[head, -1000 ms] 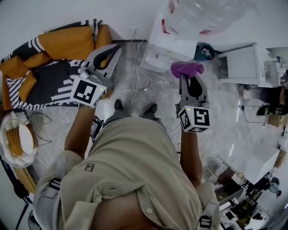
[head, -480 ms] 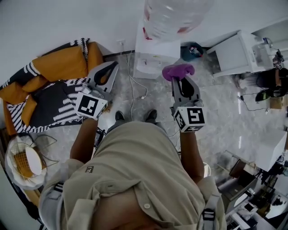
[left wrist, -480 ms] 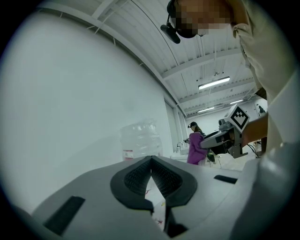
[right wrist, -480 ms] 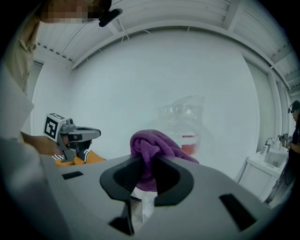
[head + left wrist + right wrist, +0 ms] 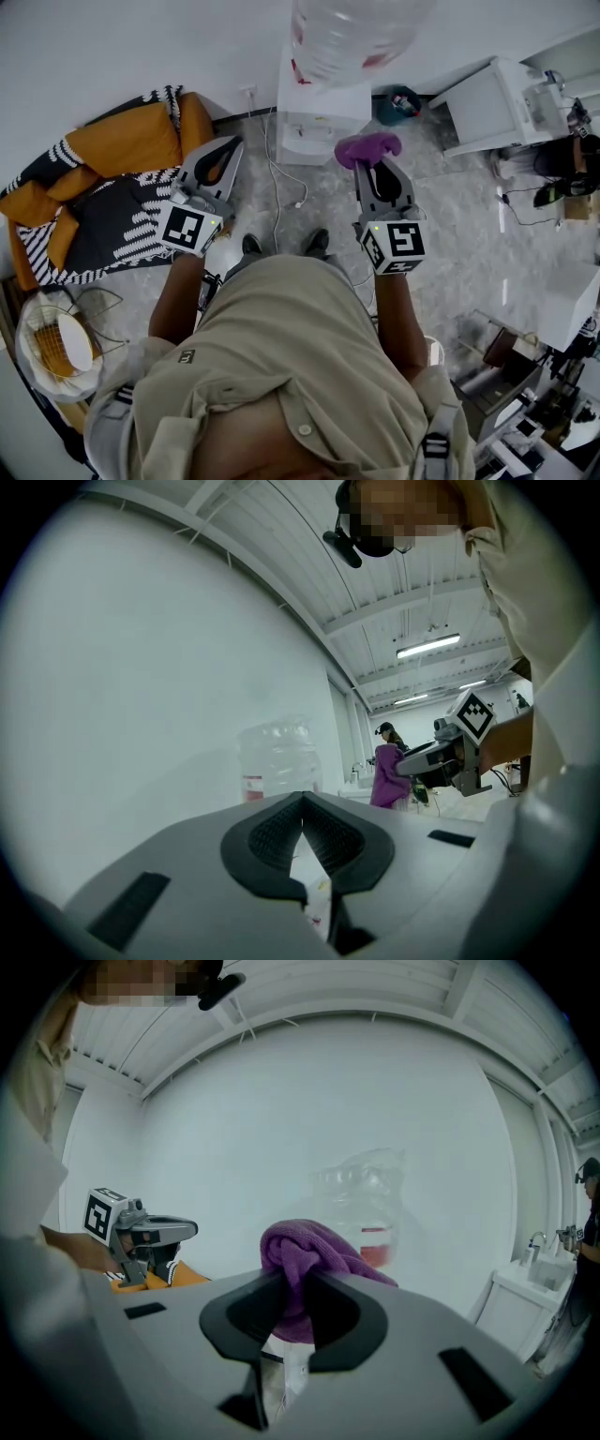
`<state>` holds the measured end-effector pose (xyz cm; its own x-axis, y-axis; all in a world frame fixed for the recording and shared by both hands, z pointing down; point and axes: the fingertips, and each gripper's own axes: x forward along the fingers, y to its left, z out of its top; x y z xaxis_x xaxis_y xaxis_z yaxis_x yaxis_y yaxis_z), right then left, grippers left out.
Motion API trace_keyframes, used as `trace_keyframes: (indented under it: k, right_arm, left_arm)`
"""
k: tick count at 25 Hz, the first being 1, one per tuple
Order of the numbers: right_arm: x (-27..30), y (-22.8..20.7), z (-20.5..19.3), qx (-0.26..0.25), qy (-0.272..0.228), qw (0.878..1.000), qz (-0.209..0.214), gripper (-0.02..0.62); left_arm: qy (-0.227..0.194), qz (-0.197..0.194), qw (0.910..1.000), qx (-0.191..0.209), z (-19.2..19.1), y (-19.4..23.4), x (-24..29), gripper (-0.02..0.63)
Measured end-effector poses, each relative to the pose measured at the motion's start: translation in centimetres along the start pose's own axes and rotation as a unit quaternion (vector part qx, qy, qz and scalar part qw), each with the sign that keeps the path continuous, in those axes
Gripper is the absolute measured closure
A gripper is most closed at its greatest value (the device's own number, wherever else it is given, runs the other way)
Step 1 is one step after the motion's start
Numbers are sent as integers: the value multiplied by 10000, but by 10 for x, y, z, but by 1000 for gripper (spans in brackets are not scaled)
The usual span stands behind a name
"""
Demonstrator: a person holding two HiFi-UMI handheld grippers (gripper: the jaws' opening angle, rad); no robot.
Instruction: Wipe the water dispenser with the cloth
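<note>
We are looking down past our beige shirt (image 5: 300, 356) and holding a hand-held gripper in each hand in front of us, each with its marker cube nearest the body. The left hand-held gripper (image 5: 225, 148) is pointing forward over the floor with its jaws closed tip to tip and nothing between them; the left gripper view is showing the dark pads meeting at a point.

The right hand-held gripper (image 5: 375, 167) is pinching the purple cloth (image 5: 367, 147) – its jaws are closed on a fold of it, and the rest is bunching up in a soft lump above the tips. The cloth is hanging in the air, held up toward the water dispenser (image 5: 323, 114) but apart from it.

Below the hand-held grippers our two dark shoes (image 5: 251, 246) are standing on the pale mottled floor (image 5: 450, 234), and a thin white cable (image 5: 279, 183) is trailing across it toward the wall. To the left an orange sofa (image 5: 122, 141) is carrying a black-and-white striped throw (image 5: 112, 211).

Farther on, the white dispenser is standing against the wall – its large clear bottle (image 5: 361, 33) is rising toward the camera, with a red label band near its neck. A white cabinet (image 5: 497, 103) is standing to the right, and a small teal object (image 5: 405, 101) is sitting between the two.
</note>
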<state>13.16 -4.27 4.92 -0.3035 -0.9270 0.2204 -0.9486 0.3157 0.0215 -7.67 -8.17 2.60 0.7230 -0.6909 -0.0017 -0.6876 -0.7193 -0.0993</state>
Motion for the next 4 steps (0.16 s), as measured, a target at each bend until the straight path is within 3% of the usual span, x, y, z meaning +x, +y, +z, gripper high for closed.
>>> trace_keyframes:
  k: [4]
  right_arm:
    - [3, 0, -2, 2, 15, 10000, 2, 522]
  left_arm:
    - [-3, -16, 10000, -21, -4, 0, 2, 591]
